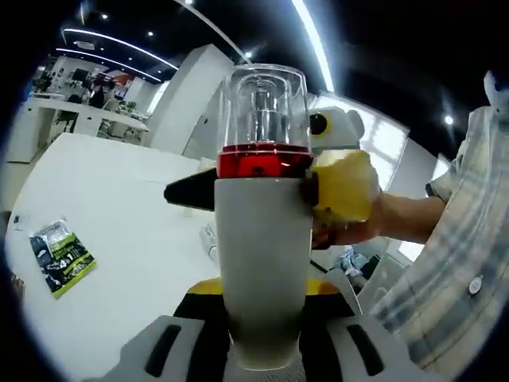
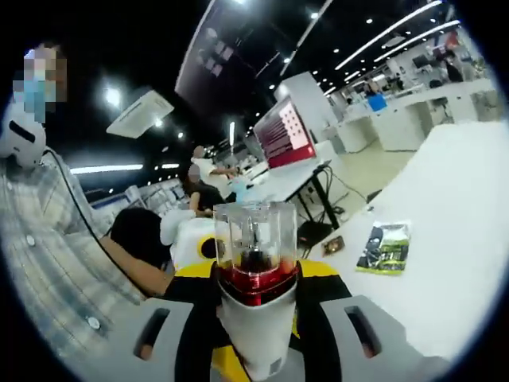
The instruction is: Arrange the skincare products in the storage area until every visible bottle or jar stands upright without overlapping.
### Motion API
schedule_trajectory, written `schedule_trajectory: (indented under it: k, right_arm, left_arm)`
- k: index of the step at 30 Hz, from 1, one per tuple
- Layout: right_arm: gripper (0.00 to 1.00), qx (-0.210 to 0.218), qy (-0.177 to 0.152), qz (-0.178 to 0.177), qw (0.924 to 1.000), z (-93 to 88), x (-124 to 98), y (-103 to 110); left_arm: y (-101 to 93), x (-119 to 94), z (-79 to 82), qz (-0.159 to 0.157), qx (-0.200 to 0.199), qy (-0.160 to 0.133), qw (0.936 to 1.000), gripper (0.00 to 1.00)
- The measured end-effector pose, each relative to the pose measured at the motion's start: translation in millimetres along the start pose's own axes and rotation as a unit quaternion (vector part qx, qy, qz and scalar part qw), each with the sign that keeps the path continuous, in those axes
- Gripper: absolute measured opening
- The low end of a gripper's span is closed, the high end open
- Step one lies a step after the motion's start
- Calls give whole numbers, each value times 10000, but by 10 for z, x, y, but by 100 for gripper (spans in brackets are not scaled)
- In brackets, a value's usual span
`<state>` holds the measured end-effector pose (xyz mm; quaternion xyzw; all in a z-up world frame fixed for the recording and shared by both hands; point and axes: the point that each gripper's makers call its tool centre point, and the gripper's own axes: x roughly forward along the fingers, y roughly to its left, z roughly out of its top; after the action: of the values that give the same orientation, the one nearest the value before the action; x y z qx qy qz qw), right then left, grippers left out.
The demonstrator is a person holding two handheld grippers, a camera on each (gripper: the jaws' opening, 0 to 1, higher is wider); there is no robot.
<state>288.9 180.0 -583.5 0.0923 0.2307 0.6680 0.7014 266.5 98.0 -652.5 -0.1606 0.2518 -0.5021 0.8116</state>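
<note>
One bottle (image 1: 264, 263), white body, red band, clear cap, held upright between both tools above white table (image 1: 119, 207). I see left gripper (image 1: 262, 350) jaws pinching its base; right gripper (image 2: 256, 338) jaws clamp same bottle (image 2: 256, 294) from opposite side. Green sachet (image 1: 62, 256) lies flat on table, well apart.

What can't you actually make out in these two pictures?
- Left gripper view: the bottle hides the left gripper where its jaws meet it, and the base is cut off by the bottom edge.
- Right gripper view: the same bottle covers the right gripper, so the grip cannot be judged.
- Both views: the print on the green packet on the white table is too small to read.
</note>
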Motion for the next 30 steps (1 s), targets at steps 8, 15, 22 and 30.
schedule_trajectory:
  k: [8, 15, 22, 30]
  right_arm:
    - [35, -236, 419, 219, 9986, -67, 14, 55]
    - [36, -212, 808, 269, 9961, -209, 31, 82]
    - [34, -450, 797, 154, 9957, -187, 14, 83]
    - [33, -784, 857, -277, 9928, -163, -6, -16]
  left_arm:
    - [-17, -9, 3, -79, 50, 0, 10000, 32]
    - [-48, -5, -14, -153, 64, 62, 9998, 32]
    - [-20, 10, 6, -46, 296, -24, 9995, 33]
    - [108, 43, 61, 442, 752, -175, 9960, 34]
